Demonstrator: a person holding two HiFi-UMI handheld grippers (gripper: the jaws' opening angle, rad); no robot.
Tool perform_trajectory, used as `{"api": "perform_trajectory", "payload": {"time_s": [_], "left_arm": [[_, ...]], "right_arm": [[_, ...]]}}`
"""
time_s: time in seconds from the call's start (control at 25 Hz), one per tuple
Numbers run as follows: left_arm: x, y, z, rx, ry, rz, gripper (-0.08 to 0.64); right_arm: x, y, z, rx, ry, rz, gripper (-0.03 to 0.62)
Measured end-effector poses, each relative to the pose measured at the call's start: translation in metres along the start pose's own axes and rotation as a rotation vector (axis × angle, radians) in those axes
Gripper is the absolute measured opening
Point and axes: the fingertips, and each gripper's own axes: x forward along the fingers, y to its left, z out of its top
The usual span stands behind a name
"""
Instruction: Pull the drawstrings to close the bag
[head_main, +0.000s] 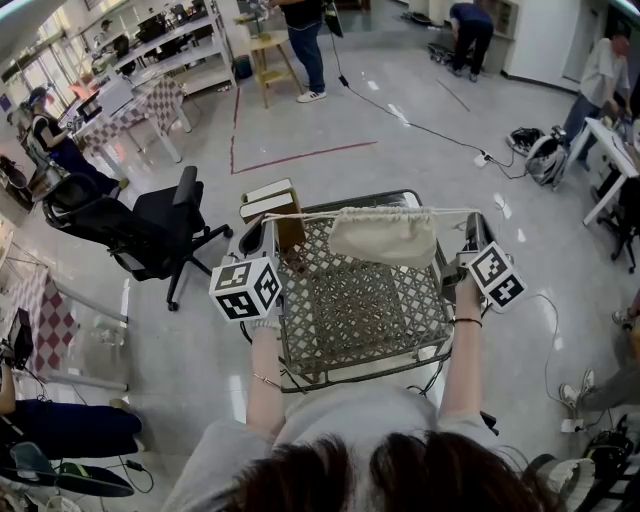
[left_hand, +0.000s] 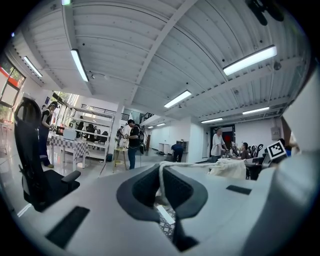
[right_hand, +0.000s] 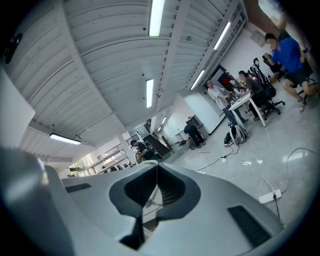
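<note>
Past our hair (head_main: 400, 478), we hold the left gripper (head_main: 258, 232) and right gripper (head_main: 477, 222) level, each with jaws clamped on an end of the drawstring (head_main: 310, 213), the cord taut between them and the cream bag (head_main: 385, 238) hanging gathered from it above the wire-mesh table (head_main: 350, 320).
</note>
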Motion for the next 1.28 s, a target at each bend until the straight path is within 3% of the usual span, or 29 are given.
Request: {"api": "perform_trajectory", "payload": {"time_s": [1.28], "left_arm": [[-0.0031,0.0099,0.0034,0.009,-0.017,0.014,0.021]], "right_arm": [[0.0003,-0.0093,0.0048,0.024,-0.034,-0.033,0.025]]}}
